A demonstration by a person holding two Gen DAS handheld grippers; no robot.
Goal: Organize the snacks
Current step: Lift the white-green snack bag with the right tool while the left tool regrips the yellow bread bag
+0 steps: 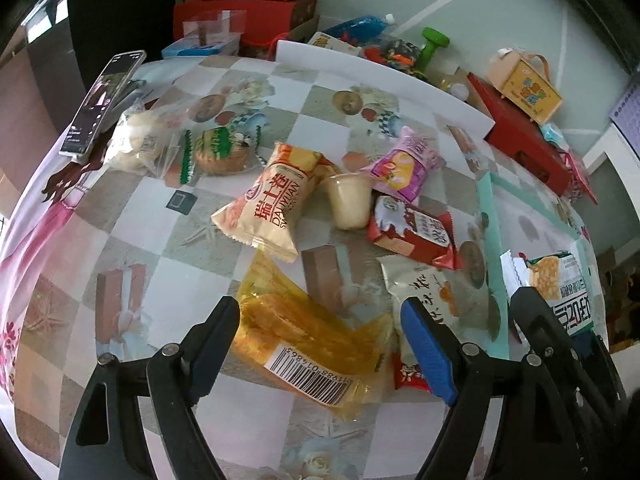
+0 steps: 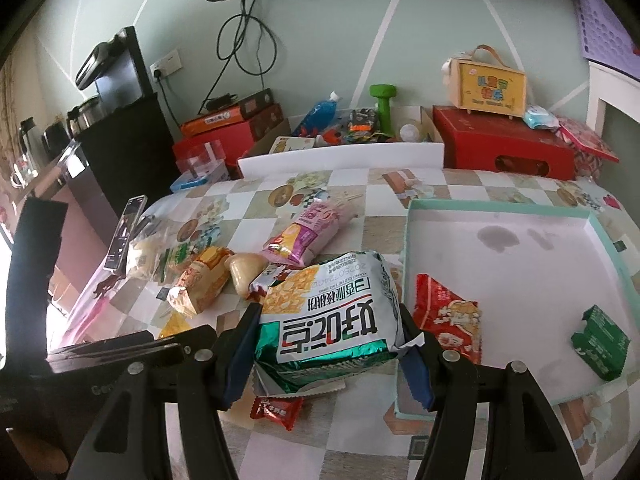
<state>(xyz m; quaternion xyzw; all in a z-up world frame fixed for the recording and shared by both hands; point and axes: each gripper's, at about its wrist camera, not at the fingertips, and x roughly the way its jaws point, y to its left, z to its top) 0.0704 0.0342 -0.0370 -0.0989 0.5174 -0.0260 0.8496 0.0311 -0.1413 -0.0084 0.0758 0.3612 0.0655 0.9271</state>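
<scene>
My right gripper [image 2: 328,336] is shut on a green-and-white cracker bag [image 2: 332,312] and holds it above the table, beside the left wall of a mint-rimmed tray [image 2: 406,240]. The tray holds a red snack packet [image 2: 450,316] and a green packet [image 2: 600,338]. My left gripper [image 1: 320,328] is open, its fingers either side of a yellow packet [image 1: 308,344] lying on the table. Beyond it lie a cream Swiss-roll packet [image 1: 272,204], a pudding cup [image 1: 350,200], a pink packet [image 1: 404,164], a red packet [image 1: 412,232] and a white packet [image 1: 432,292].
A phone [image 1: 104,100] leans at the table's left edge beside bagged pastries [image 1: 140,140] and a green-trimmed cookie packet [image 1: 220,148]. A small red candy [image 2: 276,406] lies under the held bag. Red boxes [image 2: 504,144], a green dumbbell [image 2: 384,104] and clutter stand at the back.
</scene>
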